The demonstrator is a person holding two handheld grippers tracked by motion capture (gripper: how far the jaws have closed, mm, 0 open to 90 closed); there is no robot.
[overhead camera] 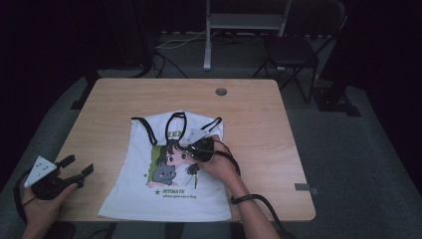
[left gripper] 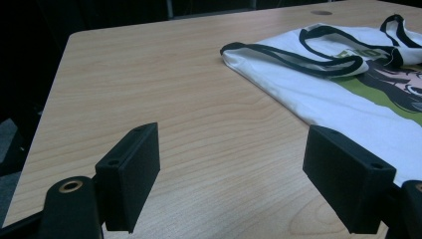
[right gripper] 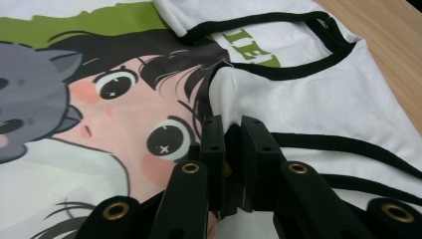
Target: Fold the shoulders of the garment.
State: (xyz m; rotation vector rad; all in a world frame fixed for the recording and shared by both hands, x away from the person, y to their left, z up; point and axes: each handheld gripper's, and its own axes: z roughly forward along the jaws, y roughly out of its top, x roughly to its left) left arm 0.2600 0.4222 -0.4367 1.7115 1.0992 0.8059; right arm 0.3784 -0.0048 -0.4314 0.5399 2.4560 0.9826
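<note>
Black jaws of the right tool (right gripper: 231,132) pinch a fold of the white sleeveless printed shirt (right gripper: 308,94) lying flat on the wooden surface (overhead camera: 99,114). Thin cloth could slip free if tugged. Left tool (left gripper: 231,164) gapes wide, empty, hovering beside the shirt's edge, hand low.
</note>
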